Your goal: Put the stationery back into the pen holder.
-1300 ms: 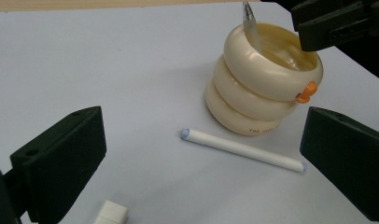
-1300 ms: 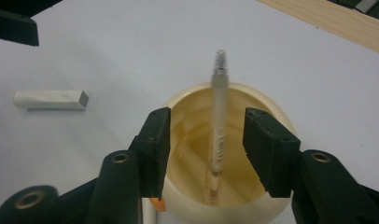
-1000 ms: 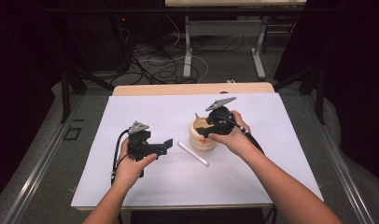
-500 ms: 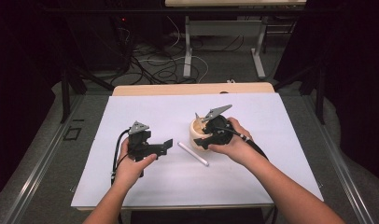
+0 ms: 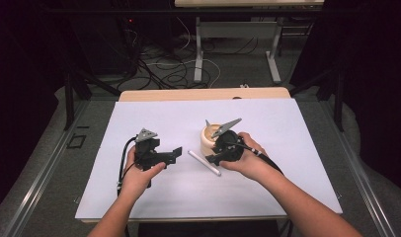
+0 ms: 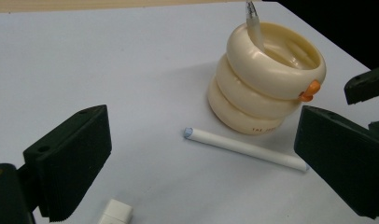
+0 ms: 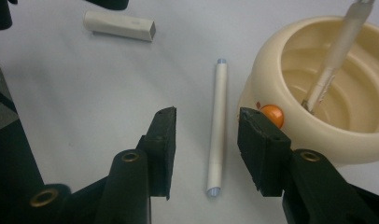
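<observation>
Surface (image 5: 307,163) first: white sheet, my two hands on it. Cream ringed pot (image 5: 211,138) stands mid-sheet with one pen (image 7: 339,53) already leaning inside. My left gripper (image 5: 171,154) waits well apart, jaws wide and empty. My right gripper (image 7: 207,140) has dropped from above the pot within the last second, jaws now half open astride the white pen (image 7: 217,126) lying just beside the pot. Closing comes next, I judge.

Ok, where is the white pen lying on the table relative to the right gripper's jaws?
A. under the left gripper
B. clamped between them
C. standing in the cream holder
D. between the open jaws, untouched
D: the right gripper is open, its jaws on either side of the white pen, which lies flat beside the cream holder.
</observation>
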Demonstrator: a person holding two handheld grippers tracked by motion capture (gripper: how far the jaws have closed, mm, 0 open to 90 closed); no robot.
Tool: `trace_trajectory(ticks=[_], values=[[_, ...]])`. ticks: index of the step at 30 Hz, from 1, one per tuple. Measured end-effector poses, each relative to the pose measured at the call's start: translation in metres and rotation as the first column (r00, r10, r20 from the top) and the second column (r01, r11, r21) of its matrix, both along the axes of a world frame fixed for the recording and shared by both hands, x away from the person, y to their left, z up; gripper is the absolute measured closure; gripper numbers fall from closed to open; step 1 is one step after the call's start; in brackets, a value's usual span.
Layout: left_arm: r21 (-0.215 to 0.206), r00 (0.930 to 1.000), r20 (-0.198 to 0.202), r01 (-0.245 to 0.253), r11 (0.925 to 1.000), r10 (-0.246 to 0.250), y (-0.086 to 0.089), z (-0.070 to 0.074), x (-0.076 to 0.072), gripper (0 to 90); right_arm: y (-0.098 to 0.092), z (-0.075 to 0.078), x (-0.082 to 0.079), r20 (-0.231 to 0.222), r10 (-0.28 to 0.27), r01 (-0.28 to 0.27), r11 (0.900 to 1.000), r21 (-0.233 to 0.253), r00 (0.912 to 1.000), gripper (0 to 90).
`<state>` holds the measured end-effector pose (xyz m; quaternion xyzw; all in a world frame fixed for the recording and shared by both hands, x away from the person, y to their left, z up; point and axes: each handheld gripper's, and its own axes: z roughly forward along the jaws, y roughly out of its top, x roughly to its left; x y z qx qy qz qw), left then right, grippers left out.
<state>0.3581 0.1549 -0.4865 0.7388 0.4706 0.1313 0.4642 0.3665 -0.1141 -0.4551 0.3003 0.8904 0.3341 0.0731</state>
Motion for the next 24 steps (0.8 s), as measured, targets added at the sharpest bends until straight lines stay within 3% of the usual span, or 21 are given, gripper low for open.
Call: trace_trajectory(ticks=[3,5,6,7,8,18,24], values=[[0.002,1.0000,-0.008,0.004,1.0000,-0.004,0.001,0.000,0.000,4.7,0.001,-0.005,-0.001,0.006,0.000,0.000,1.000,-0.021,1.0000,60.7],[0.002,0.9999,-0.010,0.003,1.0000,-0.003,0.001,0.000,0.000,4.9,0.000,-0.010,0.000,-0.012,-0.001,0.001,1.000,-0.026,0.9999,61.5],[0.001,1.0000,-0.010,0.002,1.0000,-0.002,0.001,0.000,0.000,5.1,-0.002,-0.012,0.000,-0.053,-0.016,0.014,1.000,-0.025,0.9985,62.8],[0.006,1.0000,-0.002,0.000,1.0000,0.000,0.002,-0.001,0.001,5.1,-0.002,-0.015,0.000,-0.062,-0.015,0.014,1.000,-0.023,0.9979,64.4],[0.010,1.0000,0.002,-0.001,0.9999,0.001,0.002,-0.001,0.001,5.3,-0.001,-0.018,0.000,-0.054,0.010,-0.011,1.000,-0.024,0.9985,64.5],[0.004,0.9999,-0.008,-0.008,1.0000,0.008,0.002,-0.002,0.002,6.2,-0.003,-0.038,0.001,-0.090,-0.033,0.028,0.998,-0.054,0.9954,67.3],[0.005,0.9999,-0.011,-0.007,1.0000,0.007,0.003,-0.003,0.002,6.7,-0.003,-0.045,0.005,-0.077,-0.044,0.039,0.997,-0.072,0.9961,66.3]])
